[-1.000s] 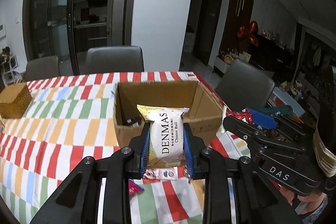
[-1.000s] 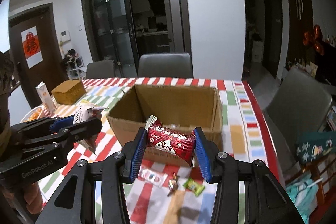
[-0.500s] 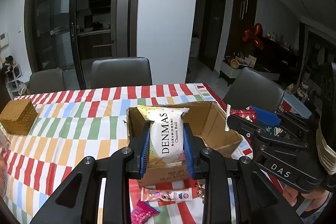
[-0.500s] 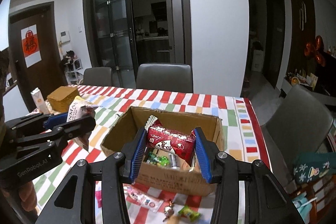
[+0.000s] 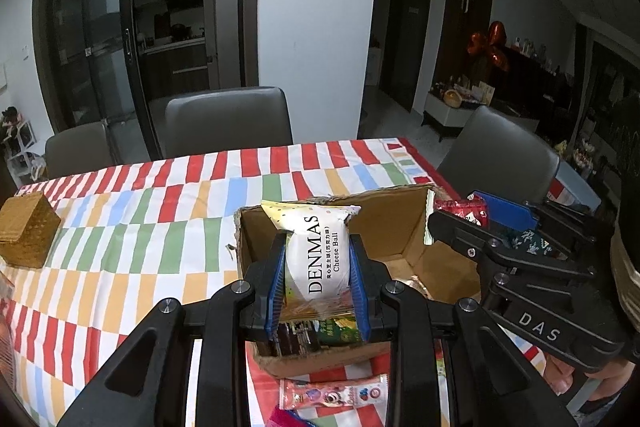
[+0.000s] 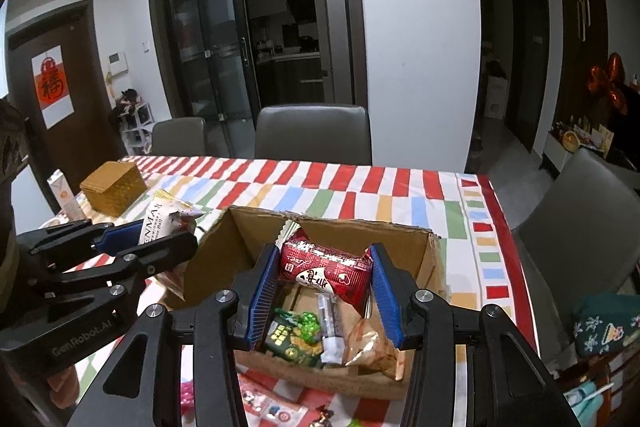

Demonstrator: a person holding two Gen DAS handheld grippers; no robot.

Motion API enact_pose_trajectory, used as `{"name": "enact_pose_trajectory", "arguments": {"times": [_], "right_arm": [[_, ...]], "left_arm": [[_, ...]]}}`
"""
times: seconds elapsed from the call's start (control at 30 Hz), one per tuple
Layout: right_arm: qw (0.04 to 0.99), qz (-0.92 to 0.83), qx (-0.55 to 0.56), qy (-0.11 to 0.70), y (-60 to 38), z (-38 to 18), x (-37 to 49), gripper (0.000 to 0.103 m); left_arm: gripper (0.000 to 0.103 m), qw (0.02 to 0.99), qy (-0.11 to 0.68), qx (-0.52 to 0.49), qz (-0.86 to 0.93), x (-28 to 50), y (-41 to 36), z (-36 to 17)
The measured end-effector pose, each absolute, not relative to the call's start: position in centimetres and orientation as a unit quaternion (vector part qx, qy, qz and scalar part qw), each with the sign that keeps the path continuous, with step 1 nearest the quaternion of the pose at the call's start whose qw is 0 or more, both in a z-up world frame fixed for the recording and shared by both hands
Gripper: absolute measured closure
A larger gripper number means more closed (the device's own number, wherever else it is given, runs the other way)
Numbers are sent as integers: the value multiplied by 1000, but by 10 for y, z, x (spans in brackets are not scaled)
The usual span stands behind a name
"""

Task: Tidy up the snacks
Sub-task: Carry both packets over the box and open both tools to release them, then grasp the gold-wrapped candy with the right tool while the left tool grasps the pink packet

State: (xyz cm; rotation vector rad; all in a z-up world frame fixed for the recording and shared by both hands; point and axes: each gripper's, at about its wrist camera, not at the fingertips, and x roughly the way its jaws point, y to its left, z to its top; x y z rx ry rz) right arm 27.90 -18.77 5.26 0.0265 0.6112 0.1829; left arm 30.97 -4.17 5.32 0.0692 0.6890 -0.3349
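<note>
An open cardboard box (image 5: 404,211) (image 6: 240,243) stands on the striped tablecloth with several snack packets inside. My left gripper (image 5: 318,267) is shut on a white DENMAS cheese ball packet (image 5: 320,251) and holds it above the box's left part; it also shows in the right wrist view (image 6: 160,223). My right gripper (image 6: 324,275) is shut on a red snack packet (image 6: 324,267) held over the box's middle; this packet also shows in the left wrist view (image 5: 460,209).
Loose small packets (image 5: 332,391) (image 6: 264,403) lie on the cloth in front of the box. A woven brown box (image 5: 26,229) (image 6: 112,187) and a carton (image 6: 64,195) stand at the far left. Grey chairs (image 5: 228,123) surround the table.
Both grippers have risen and moved forward over the box with their packets. I now look down into the box, and the snacks inside show.
</note>
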Motion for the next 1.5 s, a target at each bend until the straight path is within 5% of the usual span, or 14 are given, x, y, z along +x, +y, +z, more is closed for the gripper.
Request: {"name": "enact_pose_trajectory", "arguments": {"times": [0.07, 0.17, 0.83, 1.5], "right_arm": [[948, 90, 17, 306, -188, 48, 286, 54], [947, 77, 19, 311, -189, 42, 291, 36], [959, 64, 4, 276, -180, 46, 222, 35], [939, 65, 14, 338, -170, -9, 180, 35]], "left_arm": [[66, 927, 337, 40, -157, 314, -43, 49], [46, 929, 336, 47, -145, 312, -41, 46], [39, 946, 300, 55, -112, 235, -11, 59], [36, 922, 368, 70, -100, 184, 5, -7]]}}
